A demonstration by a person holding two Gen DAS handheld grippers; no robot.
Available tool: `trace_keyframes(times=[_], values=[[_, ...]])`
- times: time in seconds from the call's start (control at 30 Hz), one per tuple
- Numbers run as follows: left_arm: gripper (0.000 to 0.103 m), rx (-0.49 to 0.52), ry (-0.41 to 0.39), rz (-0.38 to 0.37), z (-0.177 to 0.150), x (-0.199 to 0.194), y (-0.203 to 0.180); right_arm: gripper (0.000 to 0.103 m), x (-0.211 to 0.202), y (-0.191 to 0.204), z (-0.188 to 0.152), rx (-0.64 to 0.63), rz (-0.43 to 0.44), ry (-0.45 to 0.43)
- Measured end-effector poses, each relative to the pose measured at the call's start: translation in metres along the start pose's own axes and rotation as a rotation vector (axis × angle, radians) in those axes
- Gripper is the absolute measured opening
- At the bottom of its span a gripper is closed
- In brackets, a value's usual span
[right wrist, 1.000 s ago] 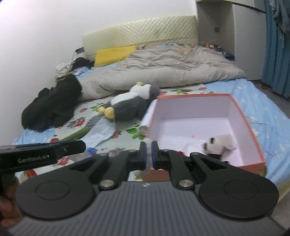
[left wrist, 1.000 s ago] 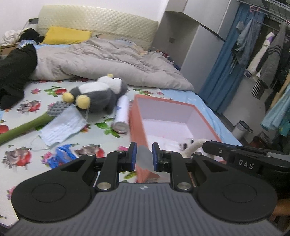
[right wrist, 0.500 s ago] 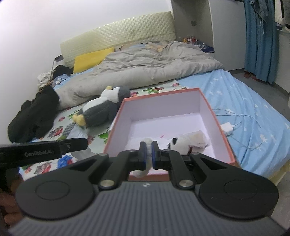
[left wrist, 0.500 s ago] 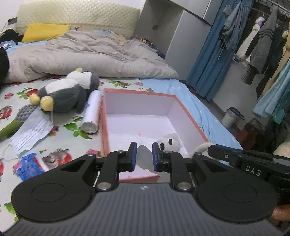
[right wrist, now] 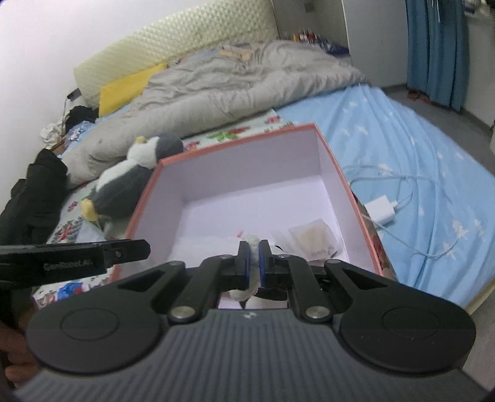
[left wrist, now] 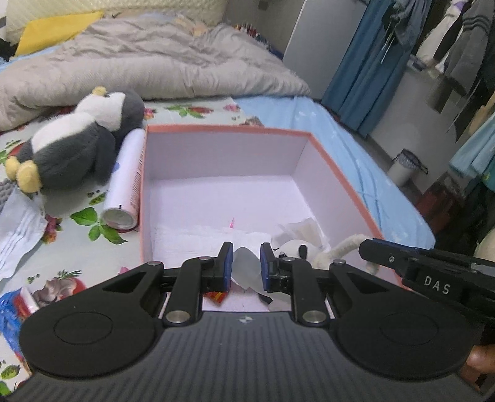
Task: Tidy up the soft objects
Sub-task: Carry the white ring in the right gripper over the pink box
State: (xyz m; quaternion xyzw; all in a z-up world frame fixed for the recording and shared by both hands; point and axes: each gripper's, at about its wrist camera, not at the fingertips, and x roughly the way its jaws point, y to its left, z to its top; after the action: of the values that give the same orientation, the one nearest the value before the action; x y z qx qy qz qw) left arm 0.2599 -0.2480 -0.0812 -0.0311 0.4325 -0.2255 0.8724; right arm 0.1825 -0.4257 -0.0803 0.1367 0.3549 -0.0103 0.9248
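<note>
Plush, white: small panda toy [left wrist: 298, 249] inside orange box [left wrist: 229, 131], near-right corner, a limb pinched in right gripper [right wrist: 253, 258], jaws nearly together on the fur. Right gripper sits over near edge of box, pointing down into it.

Left gripper [left wrist: 246, 263] narrow, clamped on a thin translucent whitish piece [left wrist: 246, 269], soft film or fabric, exact item not readable. Also over near edge of box, just left of panda.

Already in box: white tissue-like sheets [left wrist: 198, 236] on floor, near wall; clear packet with beige pad [right wrist: 314, 238] near right wall. Red wrapper scrap [left wrist: 216, 296] under left jaws, inside or outside box not clear.

Outside box, left side: penguin plush [left wrist: 77, 142], lying down, touching white spray can [left wrist: 126, 182], which lies along left wall of box. Further left of box: blue face mask [left wrist: 18, 225], blue snack packet [left wrist: 12, 309] at frame edge. Right of box: white charger with cable [right wrist: 379, 211] on blue sheet. Beyond box: grey duvet [left wrist: 148, 62], yellow pillow [left wrist: 52, 29].

Progress estimate: partway. Small soft items in or about to go in; both grips not yet released. Left to do, likely: drop panda and film, then penguin and mask. Can and charger not soft, probably stay out.
</note>
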Motion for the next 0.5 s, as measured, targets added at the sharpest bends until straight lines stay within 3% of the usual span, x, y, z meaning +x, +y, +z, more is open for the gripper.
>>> trace_keyframes(times=[0.33, 0.37, 0.4, 0.43, 0.5], values=[[0.030, -0.031, 0.075, 0.027, 0.011, 0.058, 0.006, 0.016, 0.049, -0.020, -0.003, 0.025, -0.023, 0.094], [0.033, -0.028, 0.076, 0.029, 0.012, 0.060, 0.006, 0.022, 0.052, -0.020, -0.004, 0.028, -0.025, 0.103], [0.043, -0.017, 0.079, 0.035, 0.012, 0.061, 0.005, 0.032, 0.053, -0.021, -0.006, 0.036, -0.027, 0.111], [0.049, -0.004, 0.082, 0.041, 0.013, 0.062, 0.004, 0.035, 0.054, -0.021, -0.006, 0.041, -0.021, 0.113], [0.050, 0.015, 0.076, 0.046, 0.014, 0.060, 0.001, 0.040, 0.052, -0.019, -0.008, 0.036, -0.010, 0.110]])
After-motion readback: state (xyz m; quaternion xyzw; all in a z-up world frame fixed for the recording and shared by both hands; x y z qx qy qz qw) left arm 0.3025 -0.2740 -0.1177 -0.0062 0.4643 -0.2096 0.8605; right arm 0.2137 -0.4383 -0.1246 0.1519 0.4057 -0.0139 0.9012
